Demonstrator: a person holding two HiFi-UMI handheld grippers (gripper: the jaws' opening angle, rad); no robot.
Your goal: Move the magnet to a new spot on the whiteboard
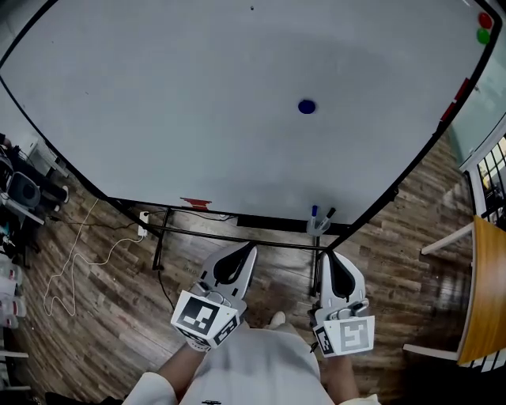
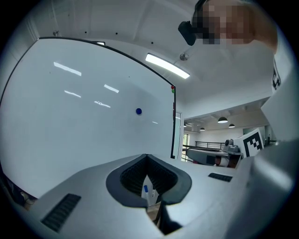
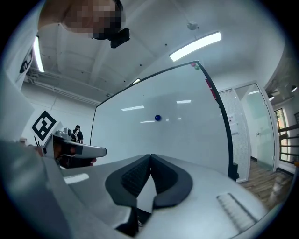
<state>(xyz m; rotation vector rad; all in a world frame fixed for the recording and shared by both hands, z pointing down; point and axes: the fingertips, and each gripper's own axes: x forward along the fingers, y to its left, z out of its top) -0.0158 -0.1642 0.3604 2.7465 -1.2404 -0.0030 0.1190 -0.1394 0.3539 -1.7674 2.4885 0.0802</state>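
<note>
On the whiteboard point(image 1: 158, 95), the blue magnet point(image 1: 307, 106) sits right of centre, well apart from your left gripper point(image 1: 252, 248) and right gripper point(image 1: 327, 254), both pressed together and empty, so spread the right one, then approach squarely.

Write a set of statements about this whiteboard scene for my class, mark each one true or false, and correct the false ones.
1. The blue magnet sits on the whiteboard, and neither gripper holds it. True.
2. The left gripper has its jaws spread wide. False: its jaws are together with nothing between them.
3. A red magnet and a green magnet sit near the board's upper right corner. True.
4. The right gripper is touching the blue magnet. False: it is shut and empty, well short of the board.
</note>
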